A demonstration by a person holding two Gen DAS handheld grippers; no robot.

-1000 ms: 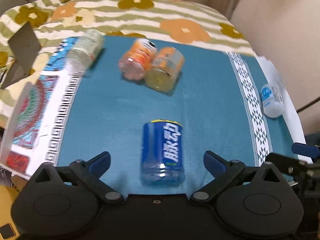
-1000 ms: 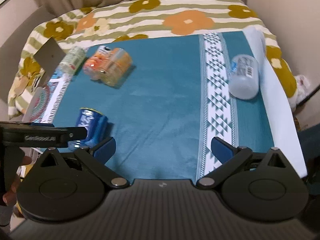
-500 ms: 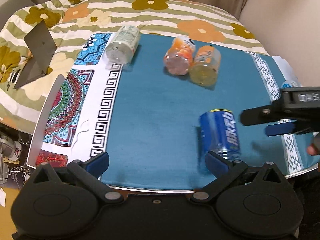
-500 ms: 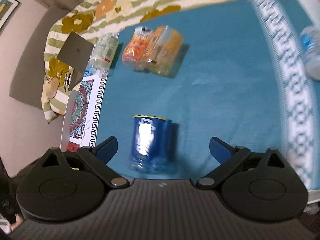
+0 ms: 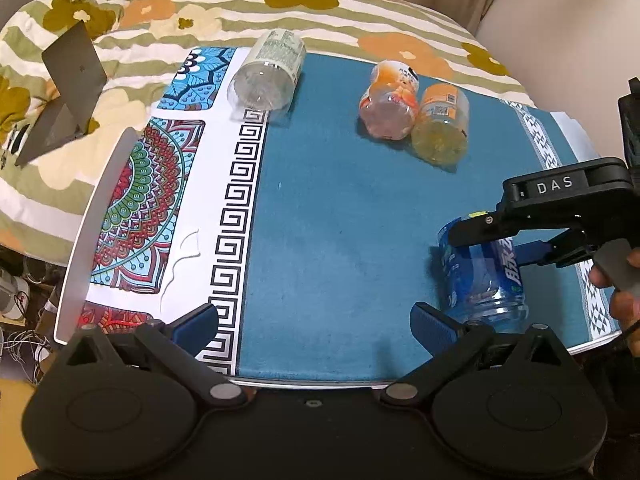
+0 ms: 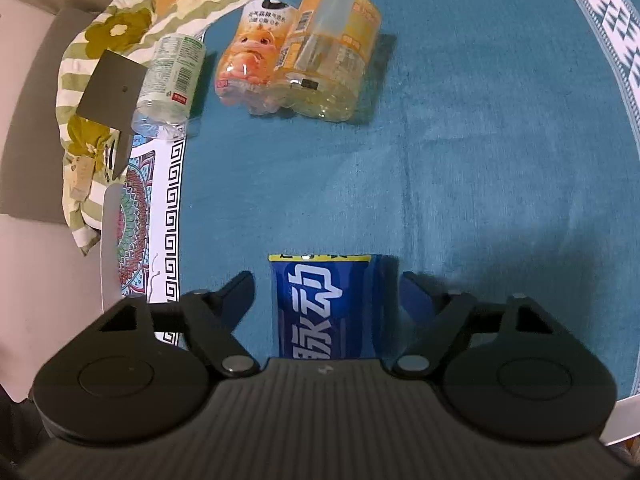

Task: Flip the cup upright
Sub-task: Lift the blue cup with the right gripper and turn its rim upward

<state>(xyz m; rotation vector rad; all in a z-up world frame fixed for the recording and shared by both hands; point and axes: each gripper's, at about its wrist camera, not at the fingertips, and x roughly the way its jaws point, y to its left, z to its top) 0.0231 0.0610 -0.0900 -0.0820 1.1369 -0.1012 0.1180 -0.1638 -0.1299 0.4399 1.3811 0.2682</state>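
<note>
The right gripper is held with its fingers apart astride the blue cup, which lies on its side near the worktop edge. The fingers should be centred on the body, closed gently, then rotated. The left gripper is open, idle.

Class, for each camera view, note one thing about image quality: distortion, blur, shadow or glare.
Left wrist view: fisheye bends the table edge; the image is sharp. Right wrist view: the blue cup casts a dark shadow rightward on the blue cloth; the cup's nearest lettering is slightly soft.
</note>
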